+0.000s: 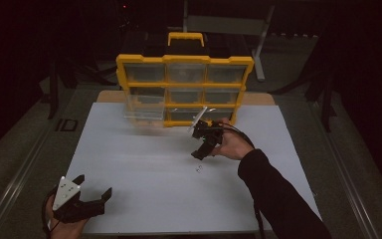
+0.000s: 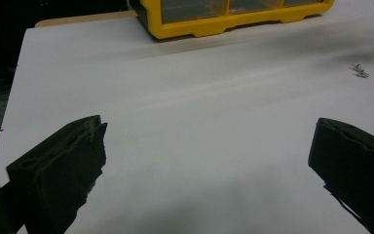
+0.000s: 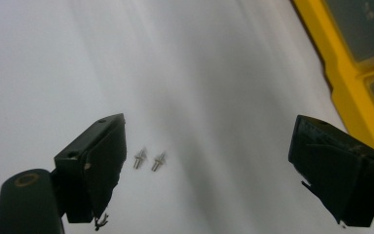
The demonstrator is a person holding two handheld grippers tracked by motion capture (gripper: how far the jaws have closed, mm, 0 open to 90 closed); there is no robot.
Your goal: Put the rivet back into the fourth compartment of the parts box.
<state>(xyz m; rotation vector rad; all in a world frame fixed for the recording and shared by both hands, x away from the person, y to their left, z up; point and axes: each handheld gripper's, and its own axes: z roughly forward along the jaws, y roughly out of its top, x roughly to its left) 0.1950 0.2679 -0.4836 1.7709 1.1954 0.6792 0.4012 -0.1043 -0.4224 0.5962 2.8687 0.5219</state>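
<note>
Two small metal screws [image 3: 150,160] lie on the white worktop [image 1: 144,169] at six o'clock of the right gripper [image 1: 205,142], fingers spread. Light, hard, likely slippery: pinch one across its shank.

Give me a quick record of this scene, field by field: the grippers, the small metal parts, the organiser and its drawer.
Right gripper: open, jaws pointing down over the parts
Left gripper: open, holding nothing, near the table's front left edge
Two small silver metal studs: lying side by side on the white tabletop
Yellow plastic drawer organiser: upright at the table's far edge
Clear plastic drawer: pulled out at the organiser's left side
</note>
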